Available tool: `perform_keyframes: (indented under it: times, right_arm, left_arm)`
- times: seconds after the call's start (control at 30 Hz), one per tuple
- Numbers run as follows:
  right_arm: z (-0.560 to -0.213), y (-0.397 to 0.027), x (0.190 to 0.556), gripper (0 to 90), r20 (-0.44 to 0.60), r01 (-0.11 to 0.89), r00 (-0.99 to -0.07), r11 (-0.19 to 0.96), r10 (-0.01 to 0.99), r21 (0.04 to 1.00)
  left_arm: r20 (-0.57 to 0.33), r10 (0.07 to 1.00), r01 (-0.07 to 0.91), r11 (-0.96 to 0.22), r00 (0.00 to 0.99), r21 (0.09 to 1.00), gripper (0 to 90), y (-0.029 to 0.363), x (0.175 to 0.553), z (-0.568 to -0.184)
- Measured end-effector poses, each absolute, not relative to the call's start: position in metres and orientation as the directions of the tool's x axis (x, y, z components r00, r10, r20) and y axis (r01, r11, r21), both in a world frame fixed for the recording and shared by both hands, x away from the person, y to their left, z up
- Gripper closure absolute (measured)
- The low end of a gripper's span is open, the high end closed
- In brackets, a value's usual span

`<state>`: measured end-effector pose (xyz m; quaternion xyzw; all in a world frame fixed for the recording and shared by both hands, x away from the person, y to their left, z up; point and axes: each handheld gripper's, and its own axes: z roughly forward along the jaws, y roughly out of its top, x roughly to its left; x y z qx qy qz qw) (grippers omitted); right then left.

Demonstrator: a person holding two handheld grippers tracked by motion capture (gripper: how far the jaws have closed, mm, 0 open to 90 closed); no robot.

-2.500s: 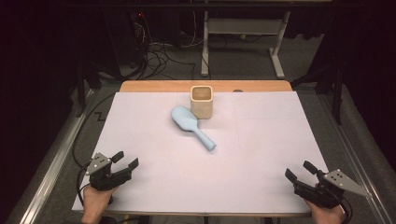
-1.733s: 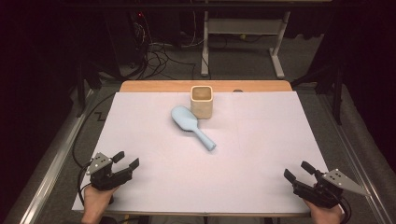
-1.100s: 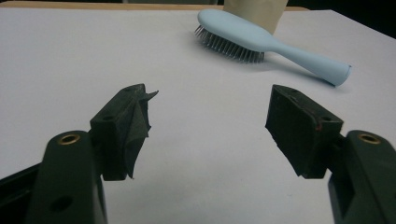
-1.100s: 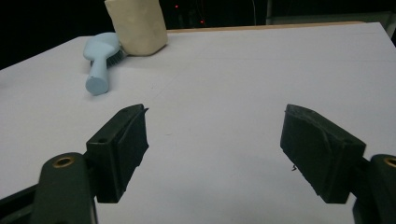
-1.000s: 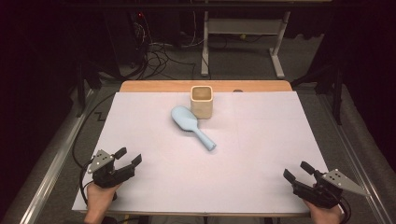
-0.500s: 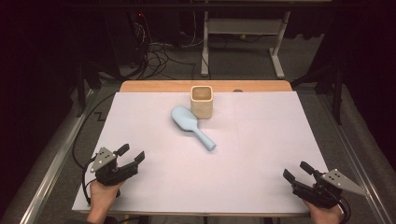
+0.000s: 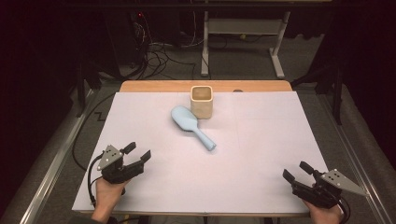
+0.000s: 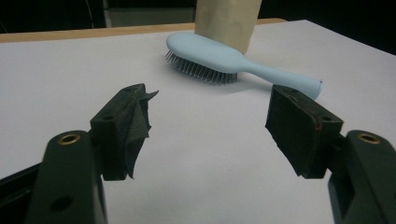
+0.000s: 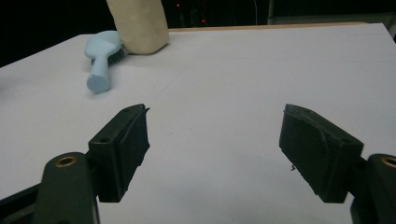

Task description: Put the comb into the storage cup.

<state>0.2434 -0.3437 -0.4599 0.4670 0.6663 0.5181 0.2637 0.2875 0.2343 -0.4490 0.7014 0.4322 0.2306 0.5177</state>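
Observation:
A light blue hairbrush (image 7: 191, 126) lies bristles down near the middle of the white table, its handle pointing toward the near right. Its head rests beside a beige square cup (image 7: 202, 101) that stands upright behind it. My left gripper (image 7: 138, 153) is open at the near left, aimed at the hairbrush (image 8: 224, 63) and the cup (image 8: 226, 21), well short of both. My right gripper (image 7: 296, 171) is open at the near right corner, with the hairbrush (image 9: 102, 60) and cup (image 9: 139, 25) far off to its left. Nothing sits between either pair of jaws.
The white sheet (image 7: 261, 140) covers the table, with a wooden strip (image 7: 154, 86) along the far edge. Beyond it are a dark floor with cables (image 7: 159, 51) and a metal stand (image 7: 243, 32).
My left gripper has moved forward and a little to the right, toward the hairbrush. The right gripper, hairbrush and cup have stayed in place.

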Motion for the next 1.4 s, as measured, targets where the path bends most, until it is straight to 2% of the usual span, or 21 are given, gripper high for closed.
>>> perform_keyframes:
  times: [0.57,1.4]
  right_arm:
    - [-0.461,-0.339,0.245,25.0,0.116,0.348,-0.446,0.053,0.887,0.936]
    - [-0.46,-0.341,0.245,24.6,0.123,0.342,-0.45,0.043,0.885,0.939]
  left_arm:
    - [-0.152,0.815,0.369,-0.08,0.56,0.926,31.0,0.213,0.295,-0.444]
    - [-0.1,0.755,0.356,-0.185,0.648,0.916,31.4,0.165,0.316,-0.441]
